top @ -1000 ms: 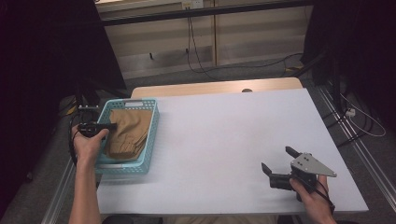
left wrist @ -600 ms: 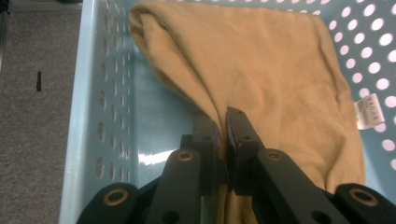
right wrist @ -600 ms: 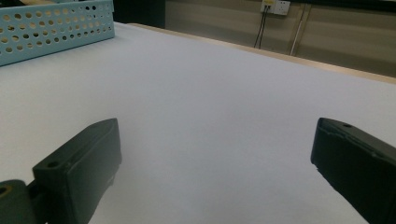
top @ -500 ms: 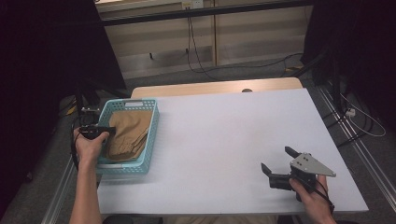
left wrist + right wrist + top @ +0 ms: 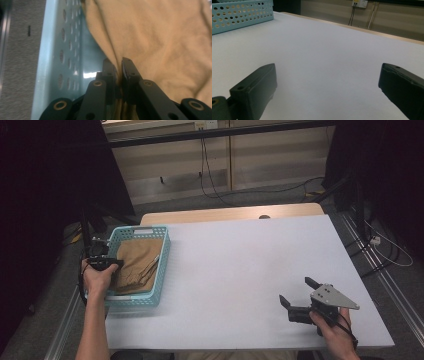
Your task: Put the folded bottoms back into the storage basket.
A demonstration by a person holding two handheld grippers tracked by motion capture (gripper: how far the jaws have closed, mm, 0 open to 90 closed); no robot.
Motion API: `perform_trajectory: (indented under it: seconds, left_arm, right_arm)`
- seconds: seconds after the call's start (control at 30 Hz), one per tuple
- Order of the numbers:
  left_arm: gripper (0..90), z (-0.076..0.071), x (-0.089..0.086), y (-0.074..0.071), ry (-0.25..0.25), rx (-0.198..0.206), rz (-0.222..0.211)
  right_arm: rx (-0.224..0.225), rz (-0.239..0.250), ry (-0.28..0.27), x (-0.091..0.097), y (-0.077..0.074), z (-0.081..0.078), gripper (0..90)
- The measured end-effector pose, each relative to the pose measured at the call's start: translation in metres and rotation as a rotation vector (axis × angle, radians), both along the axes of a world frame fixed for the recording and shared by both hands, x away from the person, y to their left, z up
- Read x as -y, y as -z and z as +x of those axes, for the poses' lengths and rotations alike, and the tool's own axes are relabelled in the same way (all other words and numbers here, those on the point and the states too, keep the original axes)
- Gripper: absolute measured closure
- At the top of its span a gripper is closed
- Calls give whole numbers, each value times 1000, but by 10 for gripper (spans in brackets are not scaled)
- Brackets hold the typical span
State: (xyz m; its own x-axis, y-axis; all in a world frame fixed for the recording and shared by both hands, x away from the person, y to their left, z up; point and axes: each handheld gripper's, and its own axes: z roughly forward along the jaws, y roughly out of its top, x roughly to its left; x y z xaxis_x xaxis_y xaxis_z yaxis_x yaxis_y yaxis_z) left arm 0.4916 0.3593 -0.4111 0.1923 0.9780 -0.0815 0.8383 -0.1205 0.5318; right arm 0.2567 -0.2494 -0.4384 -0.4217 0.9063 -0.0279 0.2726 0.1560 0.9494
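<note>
**Left tool pinching tan cloth in basket; right tool wide over bare tabletop**

Left tool [image 5: 119, 65] sits inside the light-blue plastic basket [image 5: 161, 270] at the near-left of the white tabletop [image 5: 240, 265]. Its black jaws are closed to a narrow gap with a fold of tan cloth [image 5: 160, 40] clamped between them. The pinched fold is at the cloth's left edge, just beside the basket's perforated side wall [image 5: 65, 50]. Cloth is soft, matte, loosely creased, and covers most of the basket floor. Basket is rectangular, with rows of round holes in its walls.

In the high view, the left hand [image 5: 97, 277] holds the tool at the basket's left side, over the cloth [image 5: 137, 265].

Right tool [image 5: 299, 295] is at the near-right of the tabletop, well apart from the basket, jaws spread wide with nothing between them. Grey three-cornered plate [image 5: 332, 297] on top. Tabletop is smooth and flat.
</note>
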Motion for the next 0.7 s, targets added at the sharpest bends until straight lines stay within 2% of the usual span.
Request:
perform_trajectory:
  seconds: [0.2, 0.37, 0.53, 0.7]
  left_arm:
    - [826, 0, 1, 2, 0, -14, 26]
    - [821, 2, 2, 7, -7, -44, 30]
    - [818, 3, 2, 10, 6, -67, 34]
    - [812, 3, 3, 10, -4, -63, 30]
  right_arm:
    - [2, 0, 2, 1, 0, 0, 17]
    - [3, 0, 2, 1, 0, 0, 17]
    - [1, 0, 0, 1, 0, 0, 17]
    - [0, -1, -2, 0, 0, 0, 17]
